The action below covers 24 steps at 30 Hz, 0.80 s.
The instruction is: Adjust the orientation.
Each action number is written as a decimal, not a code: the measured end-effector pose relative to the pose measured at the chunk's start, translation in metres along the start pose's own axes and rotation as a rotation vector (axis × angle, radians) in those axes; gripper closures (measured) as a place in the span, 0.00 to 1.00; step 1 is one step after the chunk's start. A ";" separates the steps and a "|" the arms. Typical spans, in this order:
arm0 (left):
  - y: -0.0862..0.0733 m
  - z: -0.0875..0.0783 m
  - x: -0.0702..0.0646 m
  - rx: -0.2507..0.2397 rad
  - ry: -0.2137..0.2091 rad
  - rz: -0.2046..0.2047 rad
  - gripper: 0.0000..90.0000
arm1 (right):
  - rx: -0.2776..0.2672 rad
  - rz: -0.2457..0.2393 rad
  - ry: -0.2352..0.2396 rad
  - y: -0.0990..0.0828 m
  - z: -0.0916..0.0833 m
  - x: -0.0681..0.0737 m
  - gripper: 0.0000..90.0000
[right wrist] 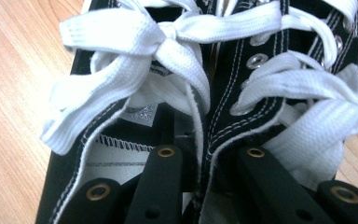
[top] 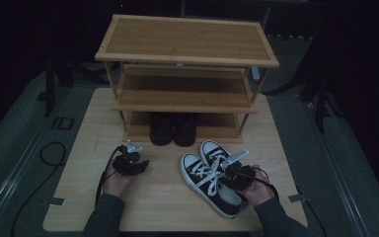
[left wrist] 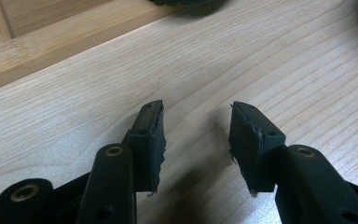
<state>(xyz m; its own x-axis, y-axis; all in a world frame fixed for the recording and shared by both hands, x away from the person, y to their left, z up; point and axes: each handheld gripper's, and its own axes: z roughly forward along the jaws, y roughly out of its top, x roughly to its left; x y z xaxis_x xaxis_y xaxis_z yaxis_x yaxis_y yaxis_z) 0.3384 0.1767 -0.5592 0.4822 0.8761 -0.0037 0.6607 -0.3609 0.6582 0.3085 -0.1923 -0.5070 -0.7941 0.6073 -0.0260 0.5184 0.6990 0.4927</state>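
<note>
Sneakers (top: 211, 180), a black canvas pair with white laces and white toe caps, are lying side by side on the wooden table (top: 163, 207), in front of the shoe rack (top: 185, 74) and toward its right end, toes pointing at it. Right gripper (top: 236, 174) is sitting over the inner collars of the pair; in the right gripper view one jaw is reaching down inside each shoe, and the two adjoining walls (right wrist: 205, 140) are being pinched together between them, so the jaws are clamped on the pair. Judging from that, the grasp is made and the lift has not begun, since both soles are resting on the table. Left gripper (top: 131, 163) is hovering low over bare table, well apart from the pair, its jaws standing apart with nothing between them (left wrist: 196, 135). A pair of dark boots (top: 172, 128) is already occupying the middle of the bottom shelf, leaving limited gaps at either side; the middle shelf (top: 182, 96) and top shelf (top: 185, 39) are carrying nothing. Open room is lying between the toes and the rack's front rail. The table's near and right edges are close behind the right hand (top: 259, 190), so any backward draw is needing care. Loose lace ends could be snagging on the rails.
</note>
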 end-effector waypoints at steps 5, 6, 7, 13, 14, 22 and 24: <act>0.000 0.000 0.000 -0.002 -0.001 -0.003 0.61 | 0.000 -0.013 0.009 0.000 -0.001 -0.002 0.94; 0.000 0.000 0.000 -0.002 -0.001 -0.003 0.61 | 0.000 -0.028 0.017 0.001 -0.001 -0.004 0.95; 0.000 0.000 0.000 -0.002 -0.001 -0.003 0.61 | 0.000 -0.031 0.020 0.001 -0.002 -0.005 0.95; 0.000 0.000 0.000 -0.002 -0.002 -0.003 0.61 | -0.010 -0.039 0.062 0.000 -0.003 -0.014 0.95; 0.000 0.000 0.000 -0.002 -0.002 -0.004 0.61 | -0.011 -0.041 0.063 0.000 -0.003 -0.014 0.95; 0.000 0.000 0.000 -0.002 -0.002 -0.004 0.61 | 0.016 -0.061 0.080 0.002 -0.009 -0.018 0.95; 0.000 0.000 0.000 -0.002 -0.002 -0.003 0.61 | 0.021 -0.068 0.078 0.002 -0.010 -0.019 0.95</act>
<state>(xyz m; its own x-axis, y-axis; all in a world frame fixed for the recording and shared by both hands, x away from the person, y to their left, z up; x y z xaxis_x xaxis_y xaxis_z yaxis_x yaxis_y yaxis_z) 0.3385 0.1771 -0.5592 0.4812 0.8766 -0.0072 0.6613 -0.3576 0.6594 0.3212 -0.2060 -0.4965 -0.8496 0.5273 0.0098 0.4684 0.7458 0.4737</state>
